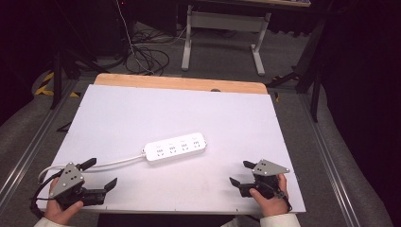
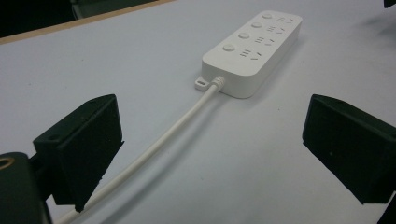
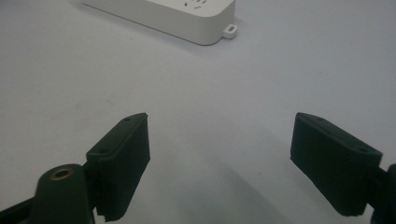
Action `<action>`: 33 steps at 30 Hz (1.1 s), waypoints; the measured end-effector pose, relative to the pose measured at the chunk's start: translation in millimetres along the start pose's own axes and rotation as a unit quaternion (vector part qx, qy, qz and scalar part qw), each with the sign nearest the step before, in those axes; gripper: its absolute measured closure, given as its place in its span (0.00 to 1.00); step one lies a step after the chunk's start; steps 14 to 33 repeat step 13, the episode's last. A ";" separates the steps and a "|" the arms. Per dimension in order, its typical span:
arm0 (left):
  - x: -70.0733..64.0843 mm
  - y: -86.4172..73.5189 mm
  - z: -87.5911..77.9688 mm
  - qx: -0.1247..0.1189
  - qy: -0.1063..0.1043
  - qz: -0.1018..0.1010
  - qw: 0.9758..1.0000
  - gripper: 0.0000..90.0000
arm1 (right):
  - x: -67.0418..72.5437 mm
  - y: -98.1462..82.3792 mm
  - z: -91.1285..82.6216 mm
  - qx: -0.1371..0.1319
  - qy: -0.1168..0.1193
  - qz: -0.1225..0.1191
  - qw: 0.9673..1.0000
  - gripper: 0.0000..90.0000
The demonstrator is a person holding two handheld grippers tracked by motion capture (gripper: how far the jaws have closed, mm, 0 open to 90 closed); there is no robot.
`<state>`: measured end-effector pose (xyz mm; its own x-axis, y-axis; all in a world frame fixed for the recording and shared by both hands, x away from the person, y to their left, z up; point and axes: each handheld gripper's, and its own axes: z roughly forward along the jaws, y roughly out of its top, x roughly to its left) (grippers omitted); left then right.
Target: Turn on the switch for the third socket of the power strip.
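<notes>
**Both tongs wide and unloaded, power strip untouched at mid-surface**

A white power strip [image 1: 176, 148] is laid flat near the middle of the surface [image 1: 142, 109], sockets up, long axis slightly angled toward the far right corner. Its white cord [image 1: 118, 162] is run off toward the near left corner.

Left tongs [image 1: 100, 175] are held low at the near left corner, jaws spread wide, nothing between them. In the left gripper view the cord passes along the surface between the jaws; contact cannot be told. The placement is judged a ready stance on the cord side.

Right tongs [image 1: 239, 172] are held near the near right corner, jaws likewise wide and empty, well apart from the strip and aimed toward its free end.

The surface is a pale sheet with a bare wooden strip at the far edge. Beyond it are seen grey floor, loose dark cables [image 1: 146, 59] and a white desk frame [image 1: 222, 33]; the surroundings are dark.
</notes>
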<state>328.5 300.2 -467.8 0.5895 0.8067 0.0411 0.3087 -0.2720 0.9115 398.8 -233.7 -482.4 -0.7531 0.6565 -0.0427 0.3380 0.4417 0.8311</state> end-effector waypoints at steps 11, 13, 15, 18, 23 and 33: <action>0.8 1.1 -3.6 -0.008 0.008 -0.002 1.000 0.06 | 0.0 -0.8 1.1 0.007 -0.008 0.000 1.000 0.24; 0.9 1.2 -3.6 -0.005 0.005 -0.009 1.000 0.06 | -0.4 -0.9 1.0 0.009 -0.012 0.003 1.000 0.26; 0.9 1.2 -3.6 -0.005 0.005 -0.009 1.000 0.06 | -0.4 -0.9 1.0 0.009 -0.012 0.003 1.000 0.26; 0.9 1.2 -3.6 -0.005 0.005 -0.009 1.000 0.06 | -0.4 -0.9 1.0 0.009 -0.012 0.003 1.000 0.26; 0.9 1.2 -3.6 -0.005 0.005 -0.009 1.000 0.06 | -0.4 -0.9 1.0 0.009 -0.012 0.003 1.000 0.26; 0.9 1.2 -3.6 -0.005 0.005 -0.009 1.000 0.06 | -0.4 -0.9 1.0 0.009 -0.012 0.003 1.000 0.26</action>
